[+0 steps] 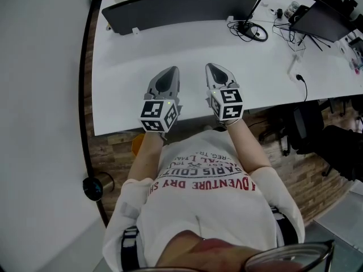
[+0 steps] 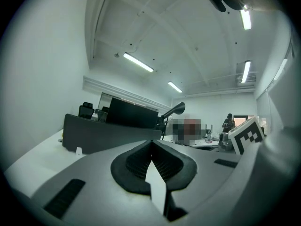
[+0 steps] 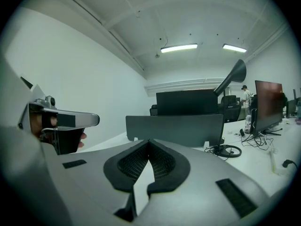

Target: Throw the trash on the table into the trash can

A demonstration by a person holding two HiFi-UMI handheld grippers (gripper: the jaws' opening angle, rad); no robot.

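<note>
Over the near edge of the white table (image 1: 170, 44), left gripper (image 1: 170, 71) and right gripper (image 1: 214, 68) both clenched empty; no trash discernible on the top, presumably something light and crushable farther off, best pinched across a fold.

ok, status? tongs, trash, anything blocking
Left tongs and right tongs both shut, empty, over near edge of the wide white table. No trash or trash can made out in any view. Nothing blocking; dark grey divider panel stands farther back.
</note>
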